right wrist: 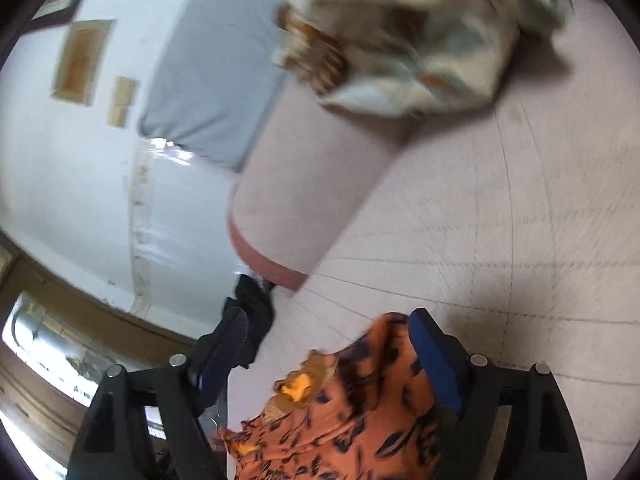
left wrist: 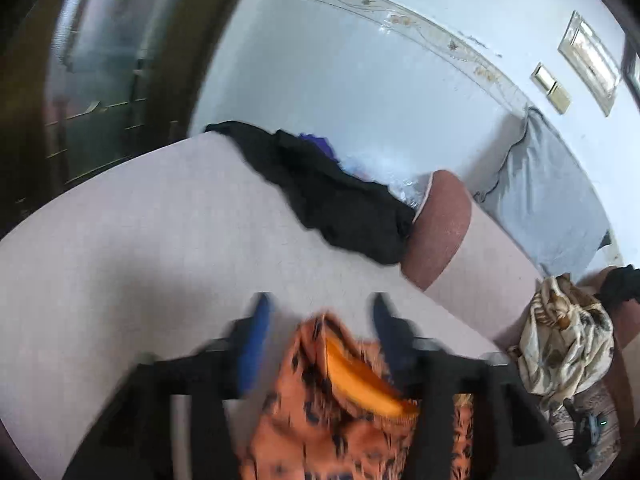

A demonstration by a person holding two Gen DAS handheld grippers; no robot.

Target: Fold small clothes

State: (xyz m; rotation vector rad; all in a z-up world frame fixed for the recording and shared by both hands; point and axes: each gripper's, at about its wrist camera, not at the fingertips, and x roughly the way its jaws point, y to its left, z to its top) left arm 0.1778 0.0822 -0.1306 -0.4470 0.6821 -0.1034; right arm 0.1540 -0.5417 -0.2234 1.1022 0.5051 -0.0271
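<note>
- My left gripper [left wrist: 320,320] points forward and tilts down over the pale pink bed [left wrist: 140,220]. Its jaws stand apart, neither blue pad [left wrist: 256,340] pressing on cloth.
- The orange garment [left wrist: 340,420], printed with dark marks, lies between and under the left jaws. It runs from the bottom edge of the left view up to a narrow end just short of the fingertips, so its long axis follows the line the gripper points along. A plain orange band shows on it near the right-hand finger.
- My right gripper [right wrist: 328,320] also tilts down, rolled somewhat, so the bed slants across its view. Its jaws are wide apart.
- In the right view the same garment [right wrist: 352,408] lies bunched against the inner face of the right-hand blue pad [right wrist: 432,360]. The other finger is well clear of it, so nothing is clamped. I cannot tell whether the cloth just leans on that pad or hangs from it.
- From here its long axis runs from the lower left up towards that pad's tip.
- A black garment [left wrist: 340,200] lies crumpled at the far edge of the bed, beside a pink bolster [left wrist: 440,228].
- A cream patterned cloth [left wrist: 564,344] sits heaped to the right, well apart from the orange piece.
- A grey pillow [left wrist: 552,200] leans on the white wall [left wrist: 340,72].
- Both views are blurred.
</note>
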